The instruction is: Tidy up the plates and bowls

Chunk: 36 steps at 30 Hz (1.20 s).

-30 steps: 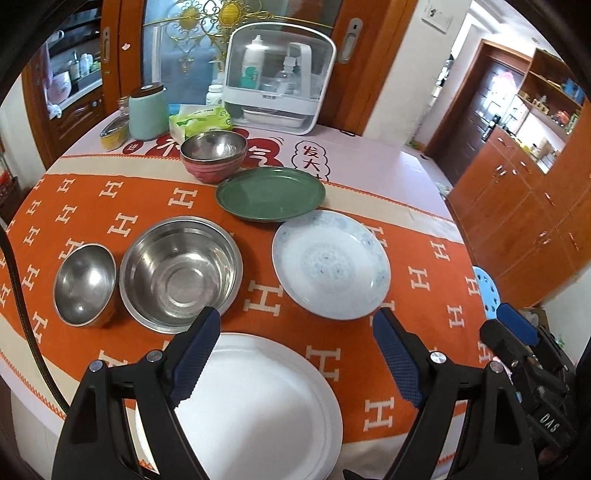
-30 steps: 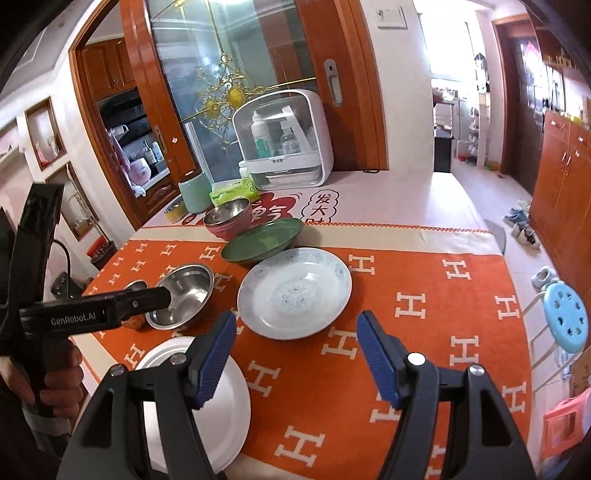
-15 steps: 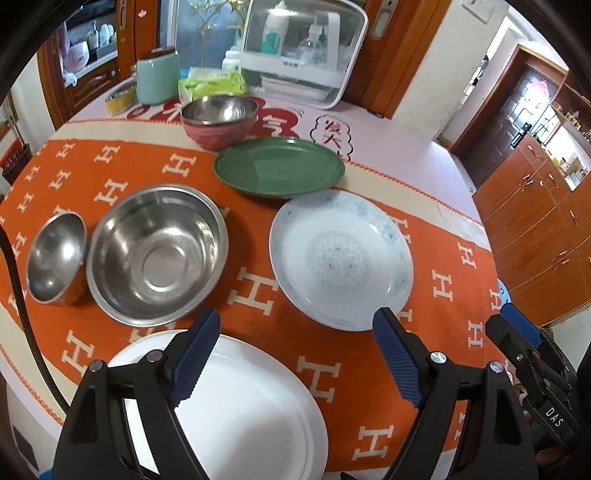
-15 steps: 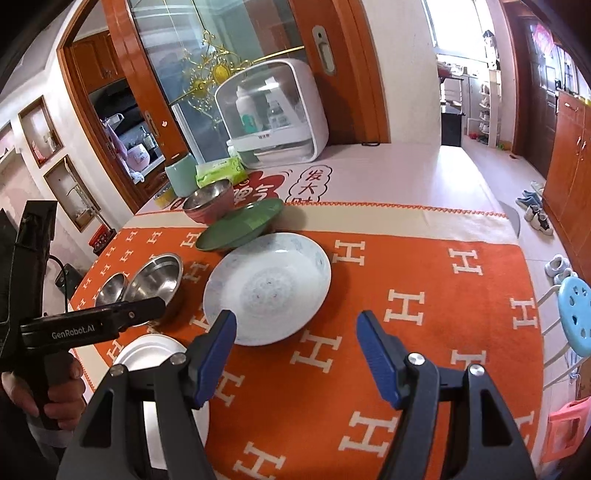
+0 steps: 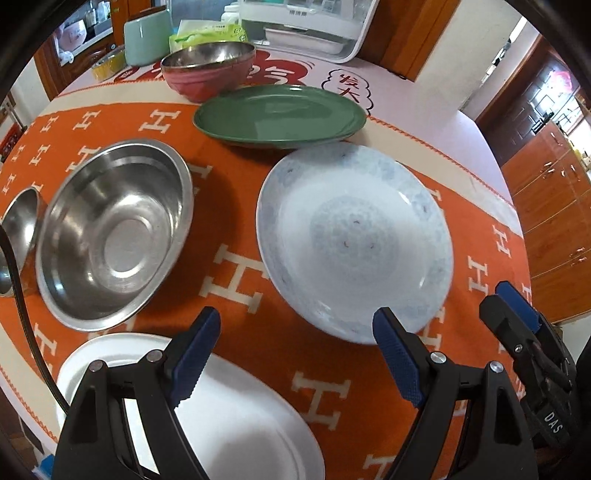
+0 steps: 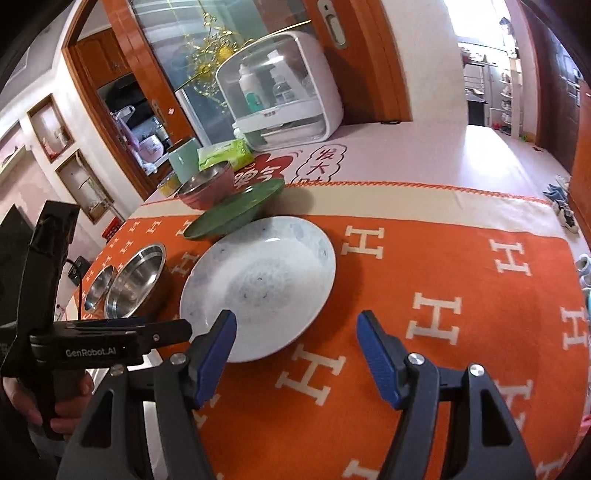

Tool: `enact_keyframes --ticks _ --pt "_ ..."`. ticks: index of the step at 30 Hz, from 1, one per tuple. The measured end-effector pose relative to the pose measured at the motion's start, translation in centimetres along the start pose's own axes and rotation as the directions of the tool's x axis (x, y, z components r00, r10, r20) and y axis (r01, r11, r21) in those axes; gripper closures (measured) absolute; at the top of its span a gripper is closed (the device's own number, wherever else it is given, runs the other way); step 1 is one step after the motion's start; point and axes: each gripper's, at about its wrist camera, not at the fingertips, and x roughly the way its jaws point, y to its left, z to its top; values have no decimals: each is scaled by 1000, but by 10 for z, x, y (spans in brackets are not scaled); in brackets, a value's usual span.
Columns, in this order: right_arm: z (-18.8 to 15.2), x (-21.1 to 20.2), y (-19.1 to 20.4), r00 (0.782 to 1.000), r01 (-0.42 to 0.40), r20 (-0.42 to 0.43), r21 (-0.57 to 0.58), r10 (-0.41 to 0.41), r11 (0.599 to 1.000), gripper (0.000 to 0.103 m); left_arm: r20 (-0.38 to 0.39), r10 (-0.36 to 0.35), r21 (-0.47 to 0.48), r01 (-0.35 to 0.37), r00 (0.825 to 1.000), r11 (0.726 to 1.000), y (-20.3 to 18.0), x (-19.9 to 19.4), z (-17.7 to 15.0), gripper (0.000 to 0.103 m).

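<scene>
A pale blue patterned plate (image 5: 354, 240) (image 6: 258, 284) lies mid-table on the orange cloth. Behind it sits a green plate (image 5: 279, 116) (image 6: 232, 214), then a pink bowl with a steel bowl inside (image 5: 208, 72) (image 6: 205, 186). To the left are a large steel bowl (image 5: 114, 236) (image 6: 135, 280) and a small steel bowl (image 5: 16, 236) (image 6: 96, 287). A plain white plate (image 5: 229, 417) lies nearest. My left gripper (image 5: 295, 354) hangs open above the white plate's far edge, empty. My right gripper (image 6: 295, 350) is open and empty, just short of the blue plate's near rim.
A white lidded dish cabinet (image 6: 280, 92), a mint canister (image 5: 147, 33) and a green tissue pack (image 5: 207, 35) stand at the table's back. The table edge (image 6: 554, 206) drops to the floor on the right. A hand (image 6: 55, 398) holds the left gripper's handle.
Both grippers have come down and forward toward the table; the plates and bowls loom larger. The jaws kept the same spread. No dish has moved.
</scene>
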Motion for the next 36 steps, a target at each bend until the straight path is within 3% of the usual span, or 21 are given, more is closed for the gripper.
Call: enact_keyframes --ticks 14,18,28,33,36 --pt "-4 39 -16 998 -70 6 2 70 998 36 -1 73 0 -73 997 997 -1 38 12 19" --pt "-5 48 -13 997 -71 -10 -21 71 997 48 1 85 9 -85 996 996 -2 47 17 20" --pt "-7 62 -13 997 -63 -41 -9 62 998 65 15 75 41 -75 997 996 -11 61 23 26" --pt "-7 62 -15 997 -66 -43 6 66 998 68 30 65 39 -66 997 997 -13 62 26 38" --pt "-8 62 -17 997 -59 -40 17 59 998 71 40 47 44 -49 998 998 -14 59 26 52"
